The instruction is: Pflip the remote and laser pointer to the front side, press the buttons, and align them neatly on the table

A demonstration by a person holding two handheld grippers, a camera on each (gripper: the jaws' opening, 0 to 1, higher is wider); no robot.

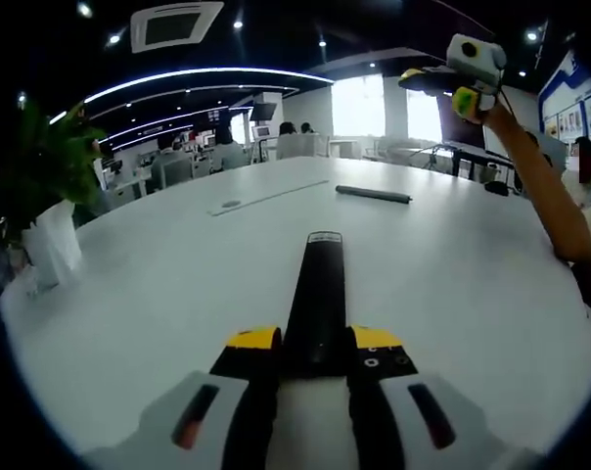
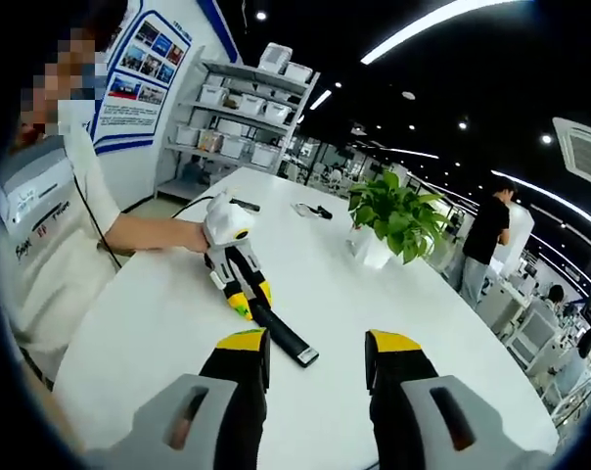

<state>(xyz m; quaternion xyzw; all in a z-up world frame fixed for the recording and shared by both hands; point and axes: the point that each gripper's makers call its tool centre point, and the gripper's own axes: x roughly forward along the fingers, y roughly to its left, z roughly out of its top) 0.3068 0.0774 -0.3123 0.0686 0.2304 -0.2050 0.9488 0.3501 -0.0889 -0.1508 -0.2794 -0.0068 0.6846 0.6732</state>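
The left gripper (image 1: 315, 351) clamped the remote (image 1: 316, 294) on the table (image 1: 159, 284) — the right gripper (image 2: 317, 354) hung wide, holding nothing — pointer (image 1: 373, 194) lay beyond.

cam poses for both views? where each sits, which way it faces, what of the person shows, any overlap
Left gripper view: rides the left gripper, low over the white table, looking along the black remote shut in its jaws; a forearm holds the right gripper raised.
Right gripper view: rides the open right gripper, looking down the table at the left gripper; hand and torso show.
Shared: table, remote, potted plant.
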